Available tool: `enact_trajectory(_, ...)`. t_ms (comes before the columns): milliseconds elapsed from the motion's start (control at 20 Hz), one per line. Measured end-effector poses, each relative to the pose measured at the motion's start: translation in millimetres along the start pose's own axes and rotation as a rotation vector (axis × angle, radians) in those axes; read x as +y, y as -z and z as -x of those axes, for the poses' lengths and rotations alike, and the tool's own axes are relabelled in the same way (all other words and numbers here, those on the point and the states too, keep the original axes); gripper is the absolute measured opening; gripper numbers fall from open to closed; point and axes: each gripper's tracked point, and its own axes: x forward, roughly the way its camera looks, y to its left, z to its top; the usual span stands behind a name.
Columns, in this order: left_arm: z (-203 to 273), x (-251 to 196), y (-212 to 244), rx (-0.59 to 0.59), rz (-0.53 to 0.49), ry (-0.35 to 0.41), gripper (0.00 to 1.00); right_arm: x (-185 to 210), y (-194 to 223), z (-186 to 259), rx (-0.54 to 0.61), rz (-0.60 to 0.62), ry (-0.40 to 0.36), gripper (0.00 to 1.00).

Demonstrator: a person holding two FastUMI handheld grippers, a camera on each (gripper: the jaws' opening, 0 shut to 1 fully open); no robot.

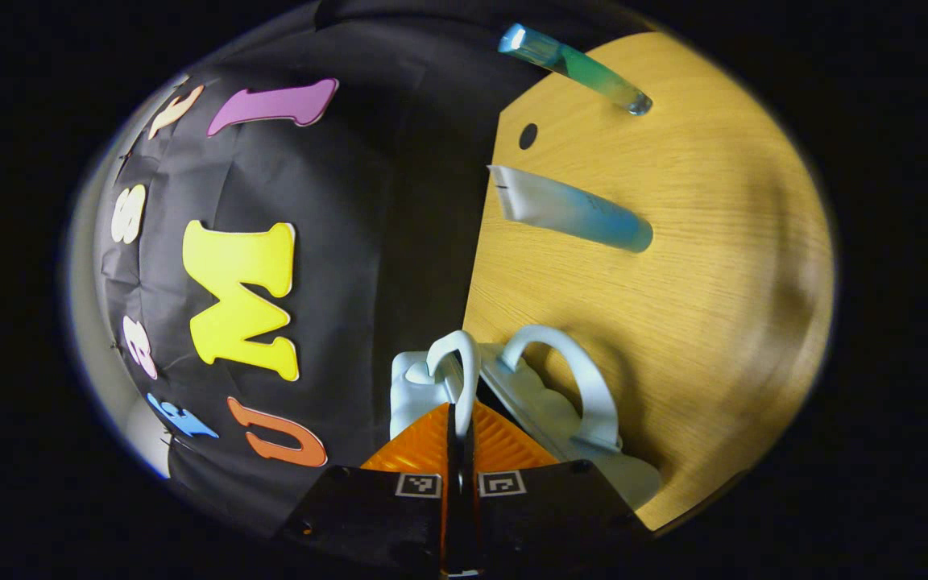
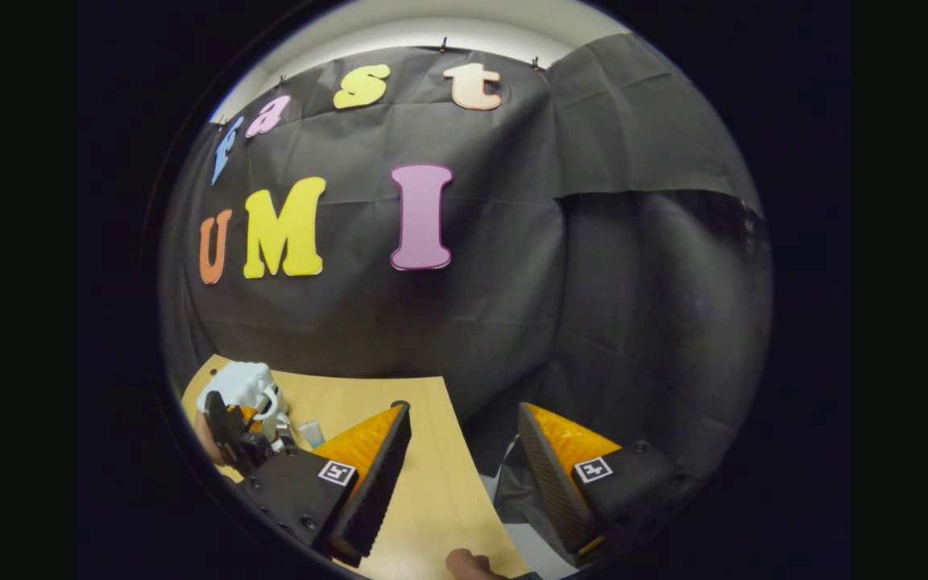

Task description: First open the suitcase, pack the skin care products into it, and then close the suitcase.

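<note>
In the left gripper view, my left gripper (image 1: pixel 458 412) is shut on one looped handle (image 1: pixel 457 362) of a small white suitcase (image 1: pixel 540 407). A dark gap shows between its two halves, and the second handle (image 1: pixel 573 370) hangs free to the right. On the wooden table (image 1: pixel 714 266) beyond lie a white-and-blue tube (image 1: pixel 569 211) and a clear green-blue tube (image 1: pixel 573 66). In the right gripper view, my right gripper (image 2: pixel 464 475) stands open over the table's edge, holding nothing. Far to its left are the suitcase (image 2: pixel 242 383), the other gripper (image 2: pixel 230 431) and a tube (image 2: pixel 311 433).
The black cloth wall (image 1: pixel 335 242) rises right behind the table's far edge. A round dark hole (image 1: pixel 528 135) marks the tabletop near the tubes. In the right gripper view, the table (image 2: pixel 424 491) ends beside my right finger, and part of a hand (image 2: pixel 472 564) shows at the bottom.
</note>
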Motion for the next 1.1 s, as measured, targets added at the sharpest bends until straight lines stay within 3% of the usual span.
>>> enact_trajectory(300,27,80,35,-0.042,0.216,-0.049,0.03,53,-23,22,-0.055,0.021,-0.005,0.8)
enact_trajectory(700,46,186,169,0.015,0.619,-0.066,0.03,142,-52,47,-0.108,0.05,-0.05,0.8)
enact_trajectory(1100,16,194,323,0.047,0.657,-0.068,0.03,218,-42,57,-0.069,0.047,-0.062,0.79)
